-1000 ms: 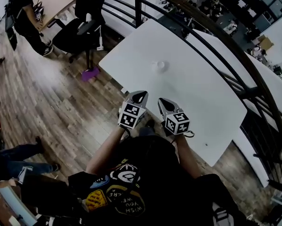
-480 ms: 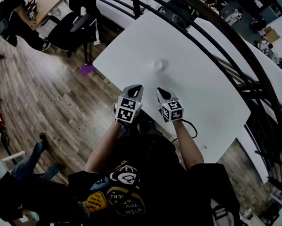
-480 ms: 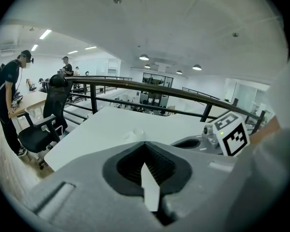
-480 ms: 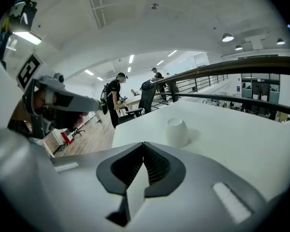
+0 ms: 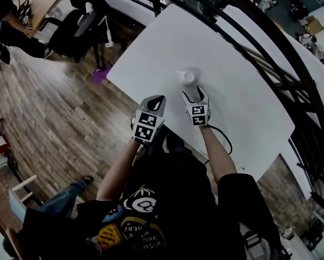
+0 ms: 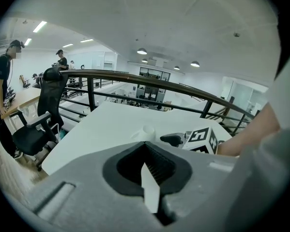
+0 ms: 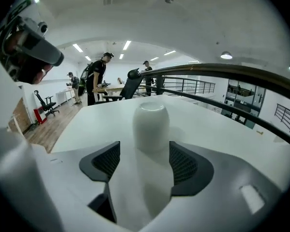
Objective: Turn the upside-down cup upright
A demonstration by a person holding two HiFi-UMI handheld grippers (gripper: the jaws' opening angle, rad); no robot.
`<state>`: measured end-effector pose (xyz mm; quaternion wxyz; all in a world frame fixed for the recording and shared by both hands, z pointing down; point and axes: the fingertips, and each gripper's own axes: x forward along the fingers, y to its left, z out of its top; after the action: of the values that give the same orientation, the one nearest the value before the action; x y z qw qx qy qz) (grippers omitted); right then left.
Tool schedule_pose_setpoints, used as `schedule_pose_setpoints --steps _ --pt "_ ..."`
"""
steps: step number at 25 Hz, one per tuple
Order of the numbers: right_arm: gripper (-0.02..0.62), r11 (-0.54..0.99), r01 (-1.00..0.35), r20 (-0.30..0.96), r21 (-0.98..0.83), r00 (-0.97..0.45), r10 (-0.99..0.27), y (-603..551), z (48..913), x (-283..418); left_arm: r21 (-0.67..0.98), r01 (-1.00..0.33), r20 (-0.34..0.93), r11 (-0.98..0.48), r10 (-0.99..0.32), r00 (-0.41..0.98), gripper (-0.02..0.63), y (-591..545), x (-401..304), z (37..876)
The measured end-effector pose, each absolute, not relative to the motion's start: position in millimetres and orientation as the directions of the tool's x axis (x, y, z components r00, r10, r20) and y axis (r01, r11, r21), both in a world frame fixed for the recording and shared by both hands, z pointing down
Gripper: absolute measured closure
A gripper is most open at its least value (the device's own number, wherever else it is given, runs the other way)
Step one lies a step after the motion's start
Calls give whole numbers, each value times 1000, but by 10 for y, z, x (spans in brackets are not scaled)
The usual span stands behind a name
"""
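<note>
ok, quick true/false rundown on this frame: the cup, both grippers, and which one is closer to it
1. The white upside-down cup stands on the white table. True.
2. The right gripper is shut on the cup. False: its jaws stand apart, having just been opening. The cup sits at the mouth of the gap, and the pads are off it.
3. The left gripper is shut with nothing between its jaws. True.
4. The left gripper is nearer the cup than the right gripper. False: the right gripper is right at the cup, and the left gripper hangs back at the table's near edge.
</note>
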<state>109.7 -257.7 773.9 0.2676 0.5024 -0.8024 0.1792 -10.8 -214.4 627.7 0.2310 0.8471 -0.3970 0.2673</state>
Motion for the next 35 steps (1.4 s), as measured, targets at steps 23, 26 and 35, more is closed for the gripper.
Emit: schedule_pose_setpoints --steps 23,26,35 --pt "134 532 -846 671 40 -372 -642 -3222 7983 907 183 -776 682 -604 -490 543 601 -2323 -165 6485" --pt "202 563 -825 670 49 -391 -631 -3207 7983 873 181 -764 691 -619 -473 547 601 -2350 -130 6507" --pt "204 632 -774 621 42 -476 -623 -3011 7540 667 168 -680 692 -714 -405 597 500 -2546 247 6453"
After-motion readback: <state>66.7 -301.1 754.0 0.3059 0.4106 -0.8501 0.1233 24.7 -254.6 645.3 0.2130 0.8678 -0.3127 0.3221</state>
